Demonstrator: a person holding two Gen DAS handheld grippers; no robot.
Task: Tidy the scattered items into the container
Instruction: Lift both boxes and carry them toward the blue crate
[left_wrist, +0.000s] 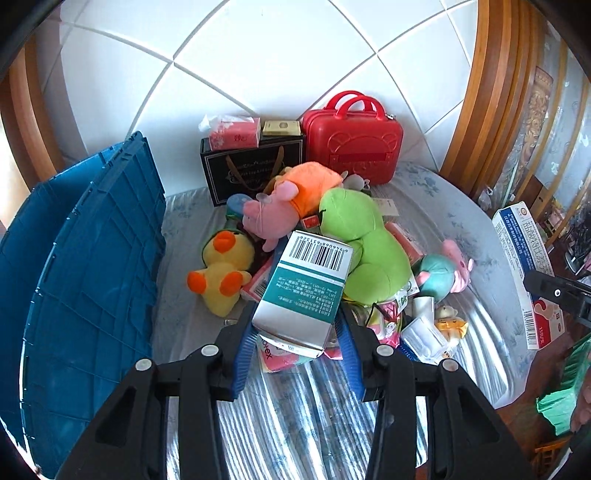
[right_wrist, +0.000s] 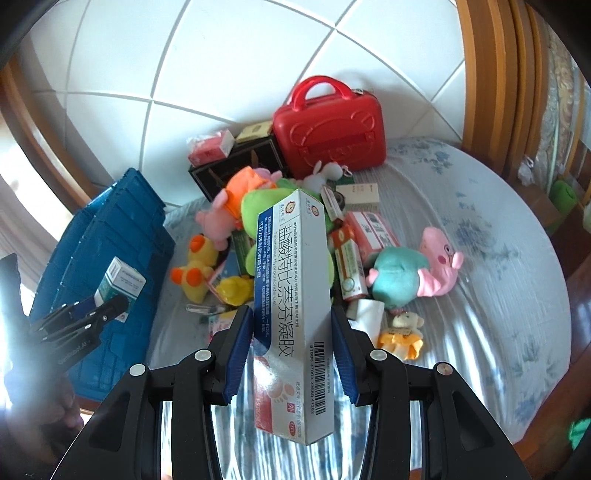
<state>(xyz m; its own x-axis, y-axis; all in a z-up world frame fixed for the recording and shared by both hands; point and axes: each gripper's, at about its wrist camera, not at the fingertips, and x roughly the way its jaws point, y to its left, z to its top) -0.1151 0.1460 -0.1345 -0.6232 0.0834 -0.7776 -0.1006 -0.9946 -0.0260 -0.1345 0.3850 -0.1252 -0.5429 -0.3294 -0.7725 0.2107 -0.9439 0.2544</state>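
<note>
Left wrist view shows your left gripper (left_wrist: 295, 328) clamped on a small teal-and-white cardboard medicine box (left_wrist: 304, 291) with a barcode on its far end, held at lower centre of the frame, above the heap on the bed. The big blue plastic crate (left_wrist: 85, 266) fills the left side, so that box looks ready to swing leftward and drop in.

In the right wrist view, your right gripper (right_wrist: 291, 350) pinches a long white-and-blue cardboard ointment carton (right_wrist: 291, 295) near its lower half, running up the centre of the frame; gripping across the narrow faces likely keeps it from pivoting.

The remaining clutter sits mid-frame: a yellow plush duck (left_wrist: 221, 273), a lime-green plush toy (left_wrist: 365, 247), a pink pig plush in orange (left_wrist: 288, 203). At upper centre stands a red hard-shell case (left_wrist: 351, 140), apparently apart from the mess. Most of the tidying appears undone.
</note>
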